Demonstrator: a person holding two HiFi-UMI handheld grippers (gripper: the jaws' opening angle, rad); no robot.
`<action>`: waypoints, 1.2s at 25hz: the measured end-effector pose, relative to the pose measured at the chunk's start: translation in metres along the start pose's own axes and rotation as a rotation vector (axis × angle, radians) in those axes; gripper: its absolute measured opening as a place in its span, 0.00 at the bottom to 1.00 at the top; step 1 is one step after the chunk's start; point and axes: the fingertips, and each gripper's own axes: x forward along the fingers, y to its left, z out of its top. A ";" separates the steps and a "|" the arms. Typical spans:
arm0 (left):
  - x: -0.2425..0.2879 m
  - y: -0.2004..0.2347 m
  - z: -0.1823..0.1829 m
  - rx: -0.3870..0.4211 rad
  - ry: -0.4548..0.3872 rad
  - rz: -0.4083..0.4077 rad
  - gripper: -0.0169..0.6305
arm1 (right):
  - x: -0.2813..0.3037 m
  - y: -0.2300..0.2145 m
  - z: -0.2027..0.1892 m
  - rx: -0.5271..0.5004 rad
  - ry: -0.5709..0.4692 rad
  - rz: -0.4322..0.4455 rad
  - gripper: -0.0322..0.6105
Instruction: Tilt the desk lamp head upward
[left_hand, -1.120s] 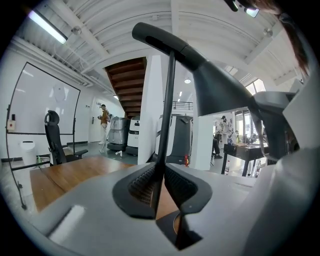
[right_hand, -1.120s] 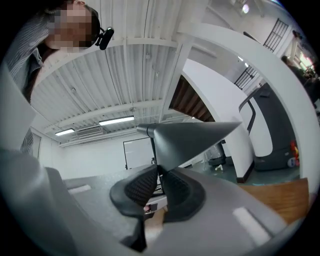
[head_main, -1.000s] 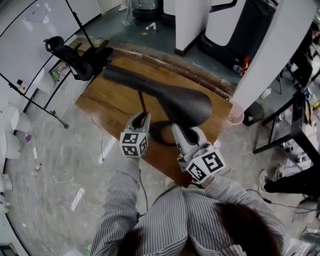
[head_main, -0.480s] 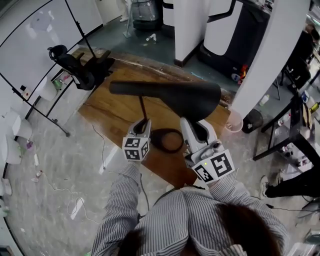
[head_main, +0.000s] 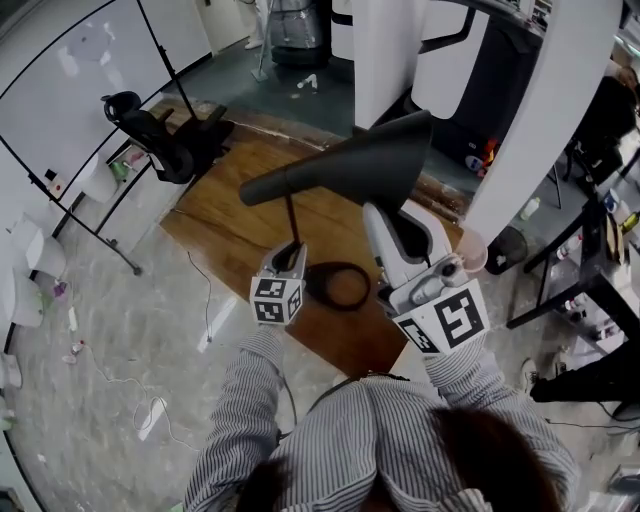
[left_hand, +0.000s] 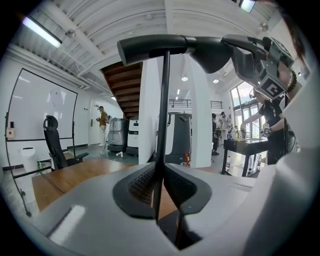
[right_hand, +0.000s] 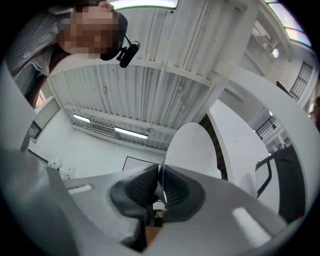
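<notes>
Far left in the head view: whiteboard (head_main: 70, 90) on the wall, black office chair (head_main: 150, 130) pushed up at the corner of the wooden table (head_main: 230, 215). The desk lamp stands on that table.

Moving in, there's the L gripper (head_main: 291, 250), marker cube toward the person, striped sleeve (head_main: 240, 420) behind it. It's on the lamp's thin stem (head_main: 292, 215), low down. L gripper view backs it up: stem (left_hand: 163, 110) runs straight up btw the ribbed pads (left_hand: 142, 182). The jaws have just been closing in and now pinch it from both sides. So the L gripper (left_hand: 159, 185) is clamped on the stem, and the stem looks upright.

Just right of that gripper is the round black base (head_main: 338, 285), flat on the wood nr the table's front edge.

Up top is the lamp head (head_main: 350, 165), a black cone w/ its narrow end over the stem, flaring wide toward the right.

At that wide mouth sits the R gripper (head_main: 395, 215), cube toward the person. In the R gripper view the shade's thin rim sits edge-on btw the pads, jaws drawn in tight on it. So the R gripper (right_hand: 160, 187) is gripping the lamp head (right_hand: 192, 150) by the rim. The shade's white inside looms above, ceiling panels and strip lights beyond it.

From the L gripper view, the lamp head (left_hand: 200, 47) reaches rightward to where the R gripper meets it.

Far right, a white pillar (head_main: 540, 130).
</notes>
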 end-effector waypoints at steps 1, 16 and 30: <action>0.000 0.000 0.000 0.003 -0.001 -0.002 0.09 | 0.004 0.001 0.004 -0.025 -0.003 0.012 0.09; 0.000 0.002 -0.001 0.022 0.003 -0.001 0.08 | 0.045 0.024 0.024 -0.250 0.046 0.141 0.10; 0.001 0.002 -0.002 0.011 -0.006 0.017 0.07 | 0.052 0.026 0.023 -0.285 0.083 0.179 0.11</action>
